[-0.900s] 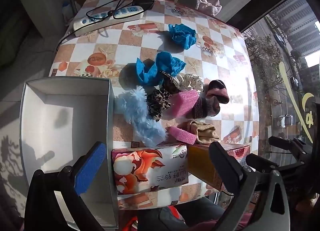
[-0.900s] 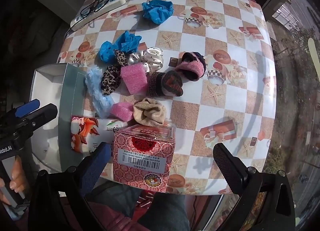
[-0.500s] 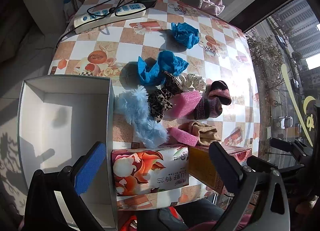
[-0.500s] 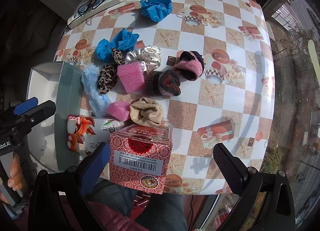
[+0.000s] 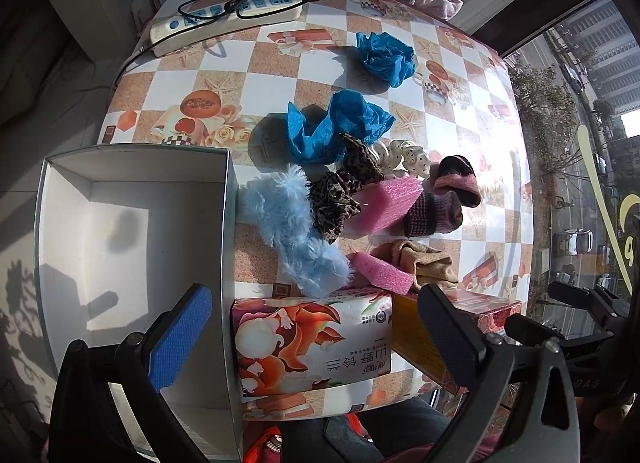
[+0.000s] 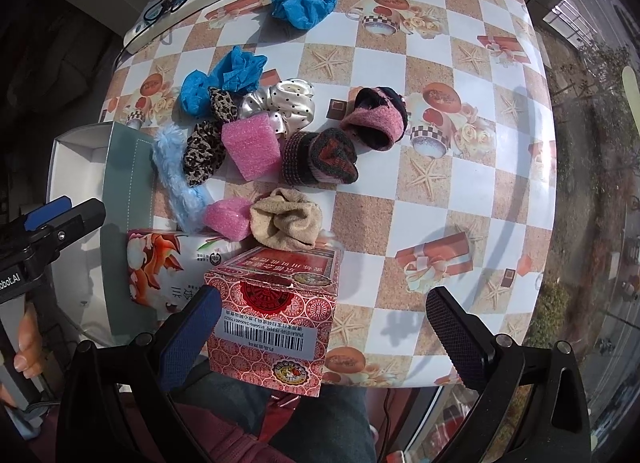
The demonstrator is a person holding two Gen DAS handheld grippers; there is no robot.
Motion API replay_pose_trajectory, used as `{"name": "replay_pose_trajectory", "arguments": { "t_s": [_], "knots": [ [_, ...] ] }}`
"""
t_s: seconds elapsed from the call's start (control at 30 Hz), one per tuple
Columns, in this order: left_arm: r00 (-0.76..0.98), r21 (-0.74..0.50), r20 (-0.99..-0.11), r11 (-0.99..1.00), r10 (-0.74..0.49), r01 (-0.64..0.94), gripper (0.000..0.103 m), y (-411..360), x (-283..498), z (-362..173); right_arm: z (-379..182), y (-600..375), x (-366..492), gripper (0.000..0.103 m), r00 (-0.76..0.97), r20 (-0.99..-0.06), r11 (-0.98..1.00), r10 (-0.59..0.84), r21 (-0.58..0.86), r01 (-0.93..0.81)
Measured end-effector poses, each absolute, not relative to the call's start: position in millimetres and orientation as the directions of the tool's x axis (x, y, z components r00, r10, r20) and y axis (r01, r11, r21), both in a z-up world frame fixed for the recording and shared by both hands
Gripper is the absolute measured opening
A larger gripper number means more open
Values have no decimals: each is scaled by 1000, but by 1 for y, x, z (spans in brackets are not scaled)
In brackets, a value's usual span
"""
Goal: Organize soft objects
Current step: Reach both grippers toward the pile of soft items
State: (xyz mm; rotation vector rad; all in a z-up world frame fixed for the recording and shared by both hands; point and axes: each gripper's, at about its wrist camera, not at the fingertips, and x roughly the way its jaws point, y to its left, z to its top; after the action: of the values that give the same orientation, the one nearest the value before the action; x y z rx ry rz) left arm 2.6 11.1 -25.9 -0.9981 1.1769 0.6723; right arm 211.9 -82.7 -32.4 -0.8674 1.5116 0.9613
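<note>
Soft things lie in a heap mid-table: a fluffy light-blue scrunchie [image 5: 294,239] [image 6: 176,179], a leopard scrunchie [image 5: 338,199] [image 6: 204,155], a big pink sponge [image 5: 384,203] [image 6: 252,149], a small pink sponge [image 5: 382,273] [image 6: 228,217], a beige sock [image 5: 424,263] [image 6: 286,221], dark knit socks [image 5: 434,217] [image 6: 320,159], a pink-lined sock [image 6: 376,119], a white satin scrunchie [image 6: 286,103] and two blue crumpled cloths [image 5: 332,125] [image 5: 386,55]. An empty white box [image 5: 132,247] stands at the left. My left gripper [image 5: 316,339] and right gripper [image 6: 320,341] are open, empty, above the near edge.
A tissue pack [image 5: 312,343] [image 6: 160,267] and a red patterned carton [image 6: 276,311] [image 5: 480,315] stand at the near table edge. A power strip with cable [image 5: 228,19] lies at the far left. A window runs along the right side.
Both grippers have drifted slightly, so the table view shifts a little. No object on the table has moved.
</note>
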Motion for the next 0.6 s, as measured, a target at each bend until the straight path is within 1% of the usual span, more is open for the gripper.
{"name": "replay_pose_trajectory", "arguments": {
  "t_s": [0.33, 0.4, 0.6],
  "knots": [
    [213, -209, -976, 463, -45, -862, 103, 25, 8, -35, -46, -86, 232, 103, -172, -985, 470, -18, 143, -871],
    [158, -157, -987, 474, -38, -866, 103, 32, 11, -36, -48, -85, 239, 103, -181, -983, 486, -11, 153, -860],
    [137, -119, -991, 515, -4, -849, 103, 55, 37, -41, -55, -76, 262, 103, -179, -984, 520, -4, 151, -841]
  ]
}}
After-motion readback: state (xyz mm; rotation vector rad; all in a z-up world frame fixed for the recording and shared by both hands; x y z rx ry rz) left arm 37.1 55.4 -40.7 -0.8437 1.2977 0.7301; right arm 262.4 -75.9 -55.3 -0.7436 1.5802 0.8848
